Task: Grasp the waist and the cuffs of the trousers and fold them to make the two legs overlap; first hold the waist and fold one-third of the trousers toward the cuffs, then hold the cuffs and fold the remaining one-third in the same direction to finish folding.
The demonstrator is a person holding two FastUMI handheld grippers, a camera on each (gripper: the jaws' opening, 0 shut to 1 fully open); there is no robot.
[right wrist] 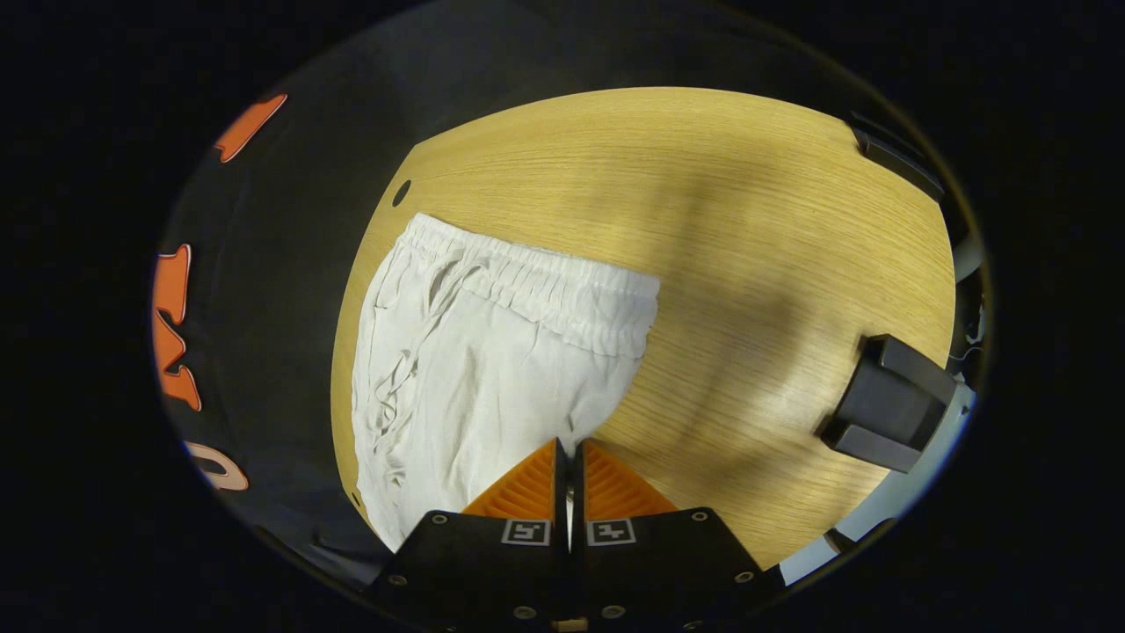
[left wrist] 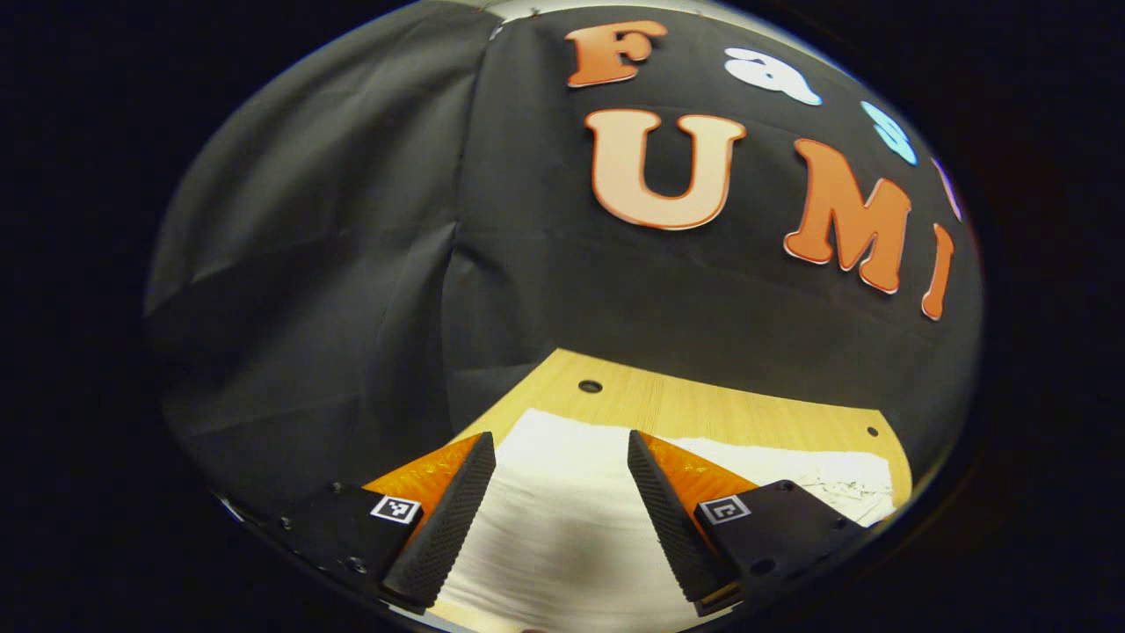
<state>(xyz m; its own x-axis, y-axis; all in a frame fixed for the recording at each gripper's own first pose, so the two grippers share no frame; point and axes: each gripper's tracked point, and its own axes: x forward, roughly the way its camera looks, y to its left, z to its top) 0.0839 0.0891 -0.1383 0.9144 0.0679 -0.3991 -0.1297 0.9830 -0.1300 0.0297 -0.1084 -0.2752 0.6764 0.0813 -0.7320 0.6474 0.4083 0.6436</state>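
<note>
Lying flat on the table (right wrist: 747, 220), the trousers (right wrist: 492, 369) are filling the lower left and centre of the right gripper view, pale and creased. Their gathered waist (right wrist: 562, 294) is running from the upper left of the cloth down toward the centre of the frame, with a drawstring (right wrist: 409, 369) trailing along the left part of the fabric. A dark hole in the tabletop is sitting just above the waist's left end. At the bottom centre, the right gripper (right wrist: 569, 462) is pointing up over the lower edge of the trousers with its two fingers pressed together, only a thin slit showing between them; whether any cloth is caught in that slit I cannot tell. Farther right, a black block (right wrist: 892, 400) is sitting at the table's right edge, well apart from the trousers.

In the left gripper view, the booth wall (left wrist: 352, 264) is taking up the upper and left parts of the frame. Below it, at lower centre, the table (left wrist: 703, 400) is showing as a narrow wooden strip, and the trousers (left wrist: 562, 501) are spreading across it toward the lower right, where the cloth looks crumpled. The left gripper (left wrist: 562, 466) is hanging over them with its fingers (left wrist: 448, 519) wide apart, pale fabric showing in the gap, neither finger visibly pressing on it.
</note>
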